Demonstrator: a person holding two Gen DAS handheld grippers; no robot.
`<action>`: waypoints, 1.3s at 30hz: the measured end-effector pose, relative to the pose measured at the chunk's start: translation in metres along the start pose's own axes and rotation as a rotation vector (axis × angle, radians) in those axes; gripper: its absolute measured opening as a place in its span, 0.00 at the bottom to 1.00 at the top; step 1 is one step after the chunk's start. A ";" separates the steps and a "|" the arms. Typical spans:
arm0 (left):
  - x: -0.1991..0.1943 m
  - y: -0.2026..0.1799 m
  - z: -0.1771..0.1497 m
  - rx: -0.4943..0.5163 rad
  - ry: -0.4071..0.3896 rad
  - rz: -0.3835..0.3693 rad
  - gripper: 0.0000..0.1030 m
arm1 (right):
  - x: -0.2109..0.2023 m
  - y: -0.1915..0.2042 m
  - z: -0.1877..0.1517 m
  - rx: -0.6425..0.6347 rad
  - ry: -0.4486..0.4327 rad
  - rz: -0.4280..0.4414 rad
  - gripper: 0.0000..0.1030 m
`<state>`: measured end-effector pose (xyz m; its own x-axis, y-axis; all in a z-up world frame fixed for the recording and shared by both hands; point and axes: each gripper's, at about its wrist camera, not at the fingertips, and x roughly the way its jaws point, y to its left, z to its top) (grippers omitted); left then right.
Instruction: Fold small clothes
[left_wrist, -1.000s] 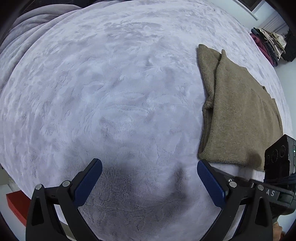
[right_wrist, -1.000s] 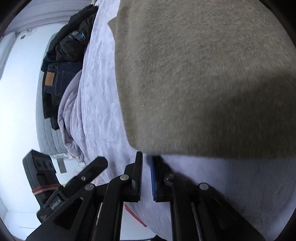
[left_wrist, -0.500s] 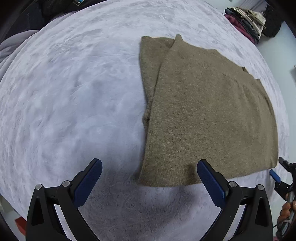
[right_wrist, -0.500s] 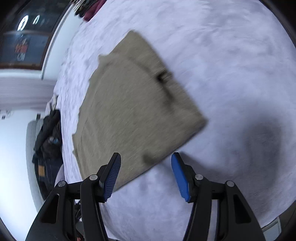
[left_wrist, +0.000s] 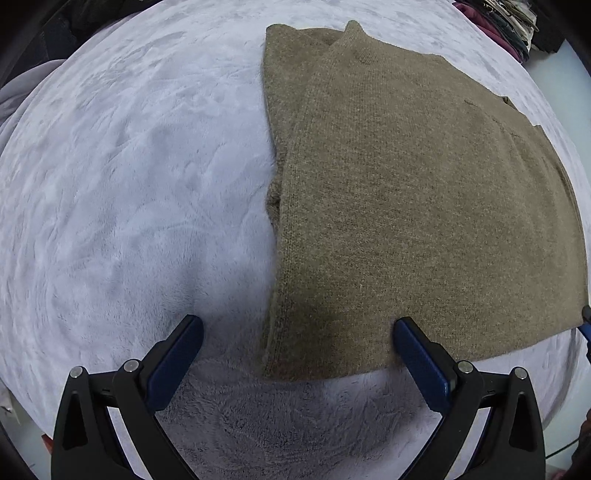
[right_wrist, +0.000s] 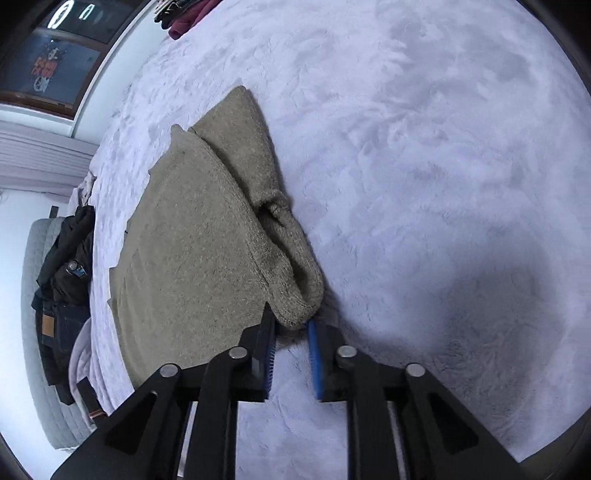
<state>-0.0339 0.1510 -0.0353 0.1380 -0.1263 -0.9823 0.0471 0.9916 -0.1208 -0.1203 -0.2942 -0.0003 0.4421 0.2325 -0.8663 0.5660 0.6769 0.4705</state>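
Olive knit sweater (left_wrist: 424, 206) on blanket (left_wrist: 129, 184); left tool (left_wrist: 297, 339) spread, right tool (right_wrist: 290, 325) narrowly parted at its corner.

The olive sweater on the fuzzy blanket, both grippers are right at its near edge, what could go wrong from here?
1. The right gripper is closing on the thick rolled corner of the sweater; it may pinch only the outer layer and let the fold open.
2. The left gripper, wide open, straddles the other corner just above the plush blanket; it could snag pile along with the knit.
3. Uneven lifting could skew the stacked layers.
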 end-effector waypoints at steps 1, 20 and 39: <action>0.002 -0.001 0.000 0.003 0.001 -0.001 1.00 | -0.012 0.004 0.001 -0.030 -0.045 -0.018 0.34; 0.009 -0.005 0.003 -0.012 -0.005 0.025 1.00 | 0.005 0.002 0.045 -0.113 -0.029 -0.154 0.20; 0.020 -0.005 0.014 -0.034 0.024 -0.006 1.00 | 0.045 0.104 -0.078 -0.344 0.291 0.167 0.50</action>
<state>-0.0172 0.1433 -0.0525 0.1137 -0.1317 -0.9848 0.0145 0.9913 -0.1309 -0.0959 -0.1586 -0.0034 0.2664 0.5101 -0.8178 0.2190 0.7942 0.5668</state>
